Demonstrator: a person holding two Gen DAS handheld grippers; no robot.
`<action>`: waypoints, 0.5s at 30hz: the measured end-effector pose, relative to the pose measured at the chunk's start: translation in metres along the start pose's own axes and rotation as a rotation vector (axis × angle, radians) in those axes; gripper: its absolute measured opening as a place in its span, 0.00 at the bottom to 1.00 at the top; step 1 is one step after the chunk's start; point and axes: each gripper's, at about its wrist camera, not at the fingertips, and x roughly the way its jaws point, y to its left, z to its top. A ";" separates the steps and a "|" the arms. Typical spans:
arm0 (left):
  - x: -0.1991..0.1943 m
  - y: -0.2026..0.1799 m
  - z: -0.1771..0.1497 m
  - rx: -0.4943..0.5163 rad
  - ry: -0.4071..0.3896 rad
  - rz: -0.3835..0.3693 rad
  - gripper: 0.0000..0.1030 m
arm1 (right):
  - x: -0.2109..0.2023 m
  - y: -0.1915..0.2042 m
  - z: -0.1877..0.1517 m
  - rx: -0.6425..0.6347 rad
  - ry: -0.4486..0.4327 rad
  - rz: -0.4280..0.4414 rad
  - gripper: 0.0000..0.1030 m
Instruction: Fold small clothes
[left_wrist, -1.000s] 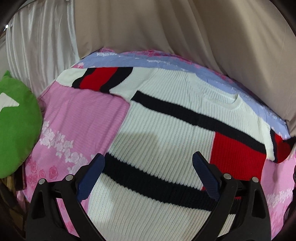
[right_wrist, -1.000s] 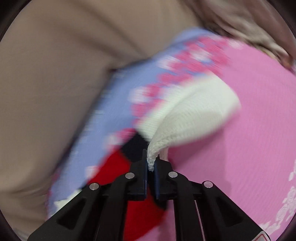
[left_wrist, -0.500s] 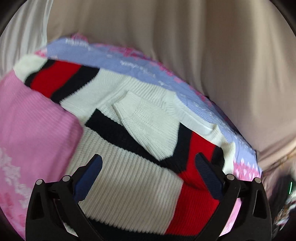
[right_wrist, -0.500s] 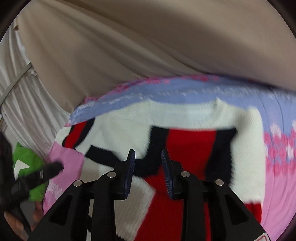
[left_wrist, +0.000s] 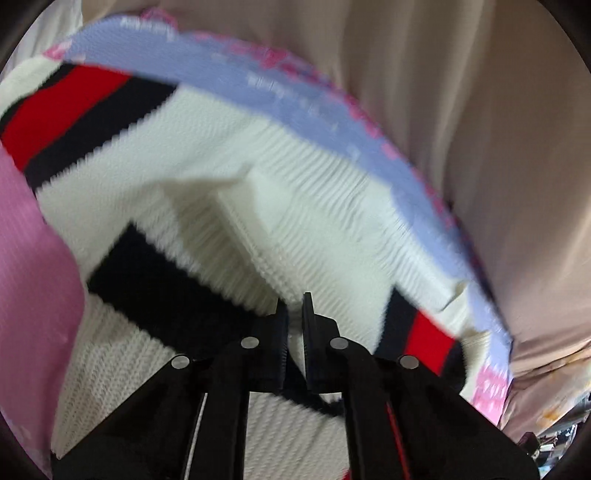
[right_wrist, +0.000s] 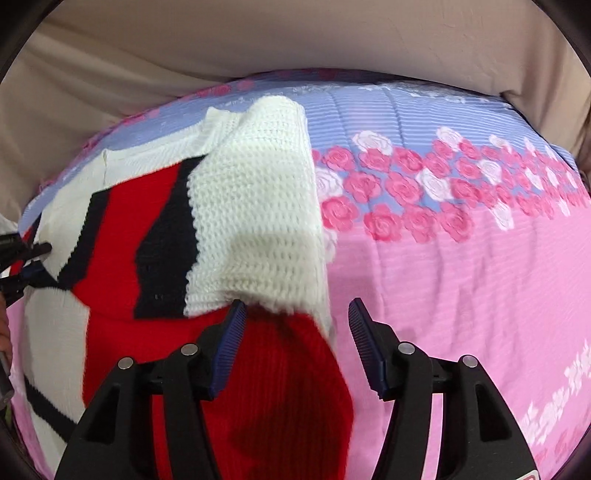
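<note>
A small white knit sweater (left_wrist: 229, 155) with red and dark navy blocks lies flat on a pink and lavender floral bedsheet (right_wrist: 461, 266). One sleeve is folded across its chest. My left gripper (left_wrist: 294, 314) is shut on the cuff of that folded sleeve. It also shows at the far left of the right wrist view (right_wrist: 26, 262). My right gripper (right_wrist: 297, 314) is open and empty, just above the sweater's right edge (right_wrist: 255, 221), over the red part.
Beige curtain fabric (left_wrist: 461, 110) hangs close behind the bed's far edge. The sheet's rose band (right_wrist: 424, 184) runs to the right of the sweater. Clutter shows at the lower right of the left wrist view (left_wrist: 554, 439).
My right gripper let go of the sleeve after laying it across the sweater, then opened and drew back to the right. My left gripper moved forward and shut on the sleeve cuff.
</note>
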 end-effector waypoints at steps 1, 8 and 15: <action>-0.007 -0.002 0.002 0.008 -0.024 -0.018 0.05 | -0.001 -0.003 0.004 0.017 -0.007 0.016 0.16; 0.026 -0.011 -0.027 0.088 0.058 0.052 0.05 | 0.007 -0.072 -0.010 0.298 -0.002 0.083 0.12; 0.016 -0.002 -0.024 0.041 0.053 0.016 0.06 | -0.039 -0.065 0.011 0.292 -0.119 0.127 0.40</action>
